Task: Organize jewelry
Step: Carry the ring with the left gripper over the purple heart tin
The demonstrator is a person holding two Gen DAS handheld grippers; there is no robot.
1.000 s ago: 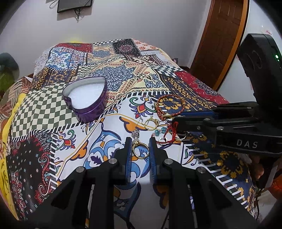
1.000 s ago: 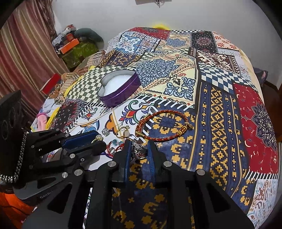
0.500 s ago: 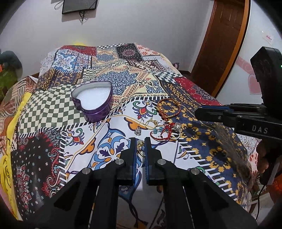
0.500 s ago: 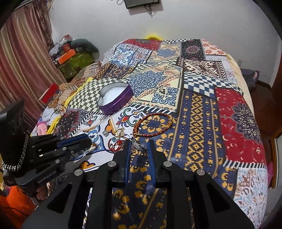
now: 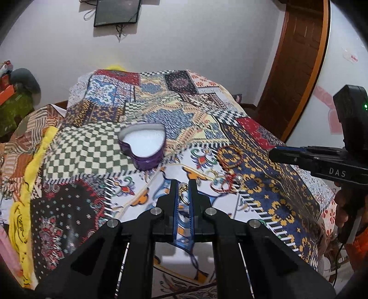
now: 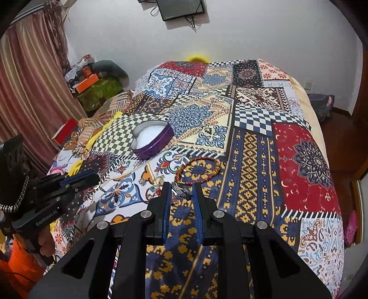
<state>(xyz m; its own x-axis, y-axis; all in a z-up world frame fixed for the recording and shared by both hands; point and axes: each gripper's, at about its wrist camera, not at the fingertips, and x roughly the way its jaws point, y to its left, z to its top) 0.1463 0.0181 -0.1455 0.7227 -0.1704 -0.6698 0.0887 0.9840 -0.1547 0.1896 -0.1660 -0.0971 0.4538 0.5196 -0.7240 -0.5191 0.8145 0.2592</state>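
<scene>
A purple heart-shaped tin (image 5: 142, 147) with a white lining sits open on the patchwork bedspread; it also shows in the right wrist view (image 6: 153, 139). My left gripper (image 5: 183, 192) is shut on a gold ring (image 5: 182, 189) and holds it above the bed. My right gripper (image 6: 181, 192) is shut on a silver ring (image 6: 181, 191), also lifted. A red and gold braided bracelet (image 6: 197, 170) lies on the bed beyond it. A small heap of red cord, beads and gold earrings (image 5: 226, 182) lies right of my left gripper.
The bedspread (image 6: 253, 161) covers the whole bed. Boxes and clutter (image 6: 92, 85) stand at the far left by a curtain. A wooden door (image 5: 296, 64) is at the right. A screen (image 5: 117, 11) hangs on the wall.
Both grippers have risen and pulled back from the bed, each carrying its ring. The tin and the jewelry heap now look smaller and farther away.
</scene>
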